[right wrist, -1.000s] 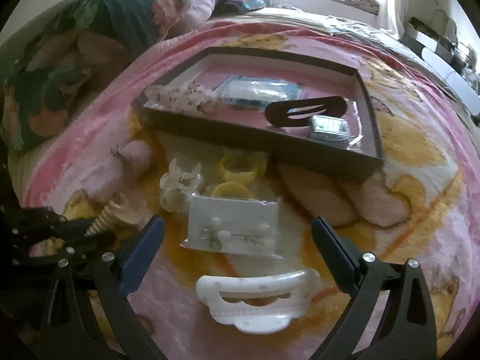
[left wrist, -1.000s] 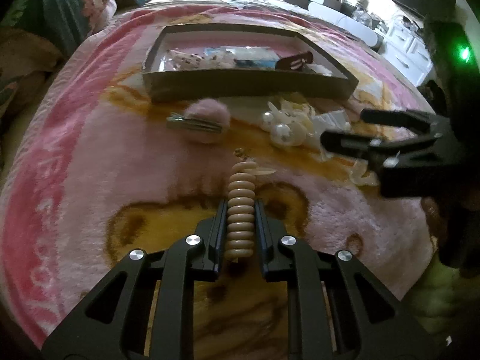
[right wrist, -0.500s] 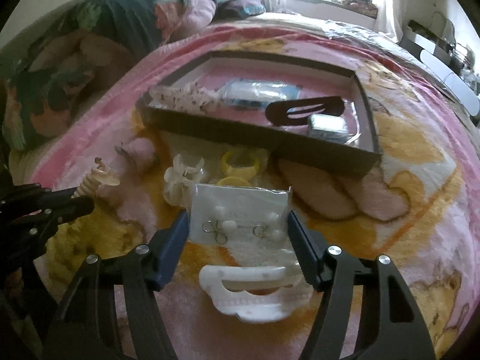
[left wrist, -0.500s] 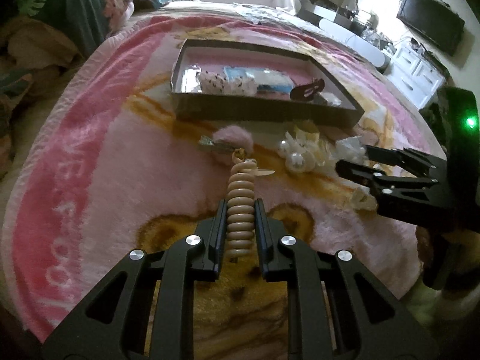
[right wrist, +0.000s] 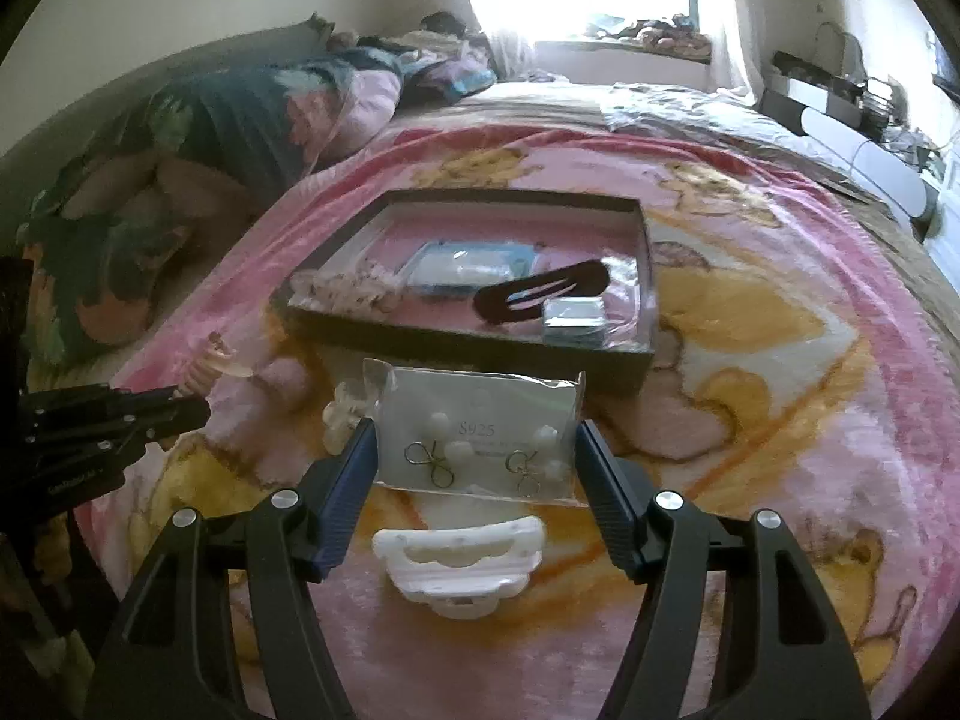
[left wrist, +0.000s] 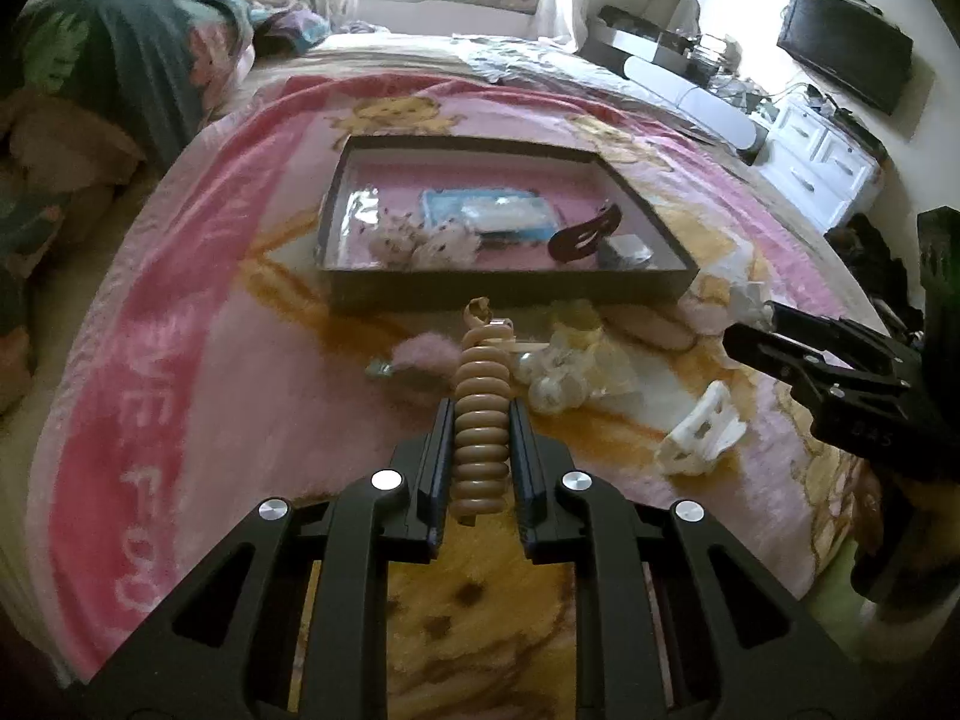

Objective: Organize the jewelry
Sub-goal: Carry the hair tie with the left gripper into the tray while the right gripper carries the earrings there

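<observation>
Earring card (right wrist: 477, 438) up off the pink blanket (right wrist: 780, 450) and riding between the right gripper (right wrist: 477, 450) fingers, where a second ago it lay flat with the jaws spread wide around it. Coil hair tie (left wrist: 482, 432) likewise lifted higher and carried nearer the tray (left wrist: 510, 297) by the left gripper (left wrist: 482, 420), having been low over the blanket a second back. Means two pieces in the air at once and both pointed toward the dark-walled tray (judging by the task, the likely drop-off).

Left jaws: narrowed to a slim gap, clenched on the sides of the tan coil, which stands up out of the grip with its loose end curling at the top. Right jaws: closed to the width of the clear packet, pads pressing its two short edges, card held roughly level with the earrings facing up.

Left behind on the blanket: white claw clip (right wrist: 459, 558) just below the raised card, pink pompom clip (left wrist: 420, 360), a cluster of pale pearl pieces (left wrist: 555, 378). Already inside the tray: blue packet (right wrist: 468, 267), dark snap clip (right wrist: 540, 297), small silver box (right wrist: 573, 321).
</observation>
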### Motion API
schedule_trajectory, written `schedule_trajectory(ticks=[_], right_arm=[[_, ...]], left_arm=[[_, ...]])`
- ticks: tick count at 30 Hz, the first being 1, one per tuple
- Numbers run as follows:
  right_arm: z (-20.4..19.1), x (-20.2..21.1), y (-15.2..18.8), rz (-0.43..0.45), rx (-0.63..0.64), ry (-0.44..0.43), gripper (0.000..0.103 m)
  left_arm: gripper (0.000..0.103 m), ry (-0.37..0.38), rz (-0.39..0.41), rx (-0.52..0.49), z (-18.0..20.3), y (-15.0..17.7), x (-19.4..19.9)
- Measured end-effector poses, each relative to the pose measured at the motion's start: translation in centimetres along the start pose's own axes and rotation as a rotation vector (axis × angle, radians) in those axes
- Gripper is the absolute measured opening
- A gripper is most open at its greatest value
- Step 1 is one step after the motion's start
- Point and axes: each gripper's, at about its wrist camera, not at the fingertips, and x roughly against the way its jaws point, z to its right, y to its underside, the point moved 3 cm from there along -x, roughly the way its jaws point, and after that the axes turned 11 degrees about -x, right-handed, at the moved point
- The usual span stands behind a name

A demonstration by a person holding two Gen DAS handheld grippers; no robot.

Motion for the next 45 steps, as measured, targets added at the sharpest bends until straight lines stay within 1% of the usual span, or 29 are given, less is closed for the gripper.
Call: schedule_trajectory(ticks=[13, 20, 27, 34, 40, 45], right_arm=[[3.0, 1.7, -1.9, 0.079, -0.057, 0.02, 0.065], [3.9, 1.9, -3.1, 0.101, -0.07, 0.018, 0.065], [4.4, 1.7, -4.8, 0.129, -0.069, 0.015, 0.065], [4.9, 0.2, -6.3, 0.126, -0.049, 0.028, 0.065], [4.9, -2.4, -7.3, 0.091, -0.033, 0.019, 0.065], [4.3, -4.7, -7.8, 0.068, 0.012, 0.023, 0.065]], left_arm=[[0.011, 0.011, 0.034, -0.051, 2.5, -3.7, -0.8], [0.011, 0.01, 0.045, -0.059, 2.7, -5.5, -1.6], [0.011, -0.014, 0.044, -0.077, 2.4, -7.5, -3.2], [0.011, -0.034, 0.033, -0.064, 1.2, -9.5, -5.1], [0.011, -0.037, 0.004, -0.053, 0.3, -10.6, -7.3], [0.011, -0.031, -0.022, -0.05, 0.1, -11.1, -9.1]])
